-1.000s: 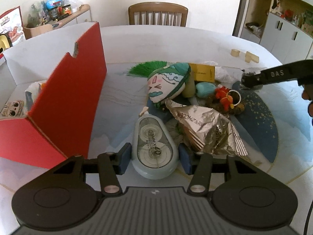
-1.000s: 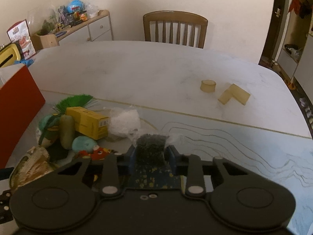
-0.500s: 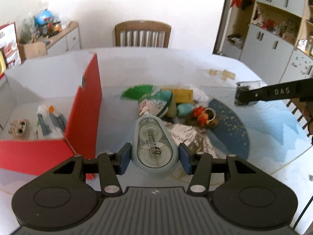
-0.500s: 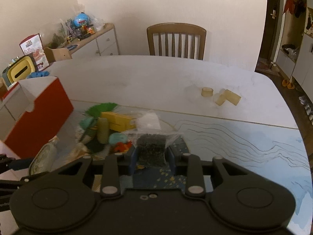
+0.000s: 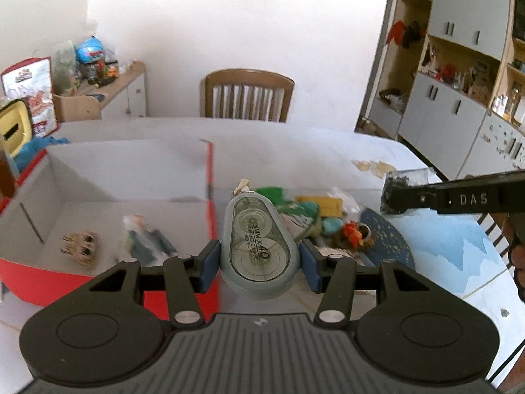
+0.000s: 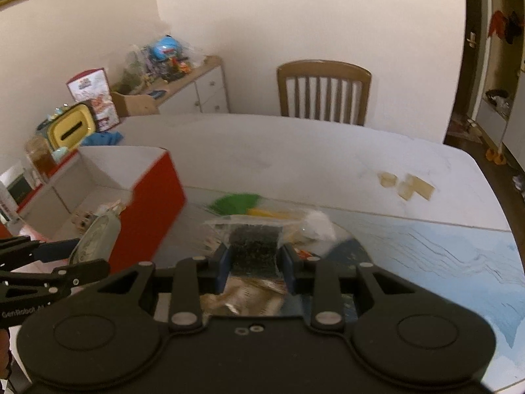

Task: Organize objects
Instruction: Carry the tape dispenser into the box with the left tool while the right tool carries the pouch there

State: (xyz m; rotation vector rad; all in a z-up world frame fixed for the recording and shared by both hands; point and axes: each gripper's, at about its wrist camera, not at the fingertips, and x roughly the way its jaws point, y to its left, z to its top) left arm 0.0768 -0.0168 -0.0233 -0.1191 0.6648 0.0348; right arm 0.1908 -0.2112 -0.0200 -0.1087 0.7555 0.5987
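White walls, a wooden chair [image 5: 247, 97] and grey cupboards [image 5: 459, 75] stand behind the pale desk [image 6: 295, 154], whose near right part carries a blue patterned mat [image 5: 443, 249]; on the desk's left sits an open red box [image 5: 42, 282] with white inner walls, and inside it lie a small brown-haired doll head [image 5: 80, 246] and a blurred toy figure [image 5: 144, 236]; just right of the box is a pile of small things [image 5: 315, 216], among them a green brush, a yellow carton and a teal lump, too blurred to sort further; the left hand-held gripper [image 5: 259, 261] is clenched on a grey correction tape dispenser [image 5: 259, 246], held above the desk just right of the box's red wall; the right hand-held gripper [image 6: 253, 262] grasps a clear bag of dark granules [image 6: 254, 249] over the pile; three small tan blocks [image 6: 407, 185] rest well apart on the desk's far right.
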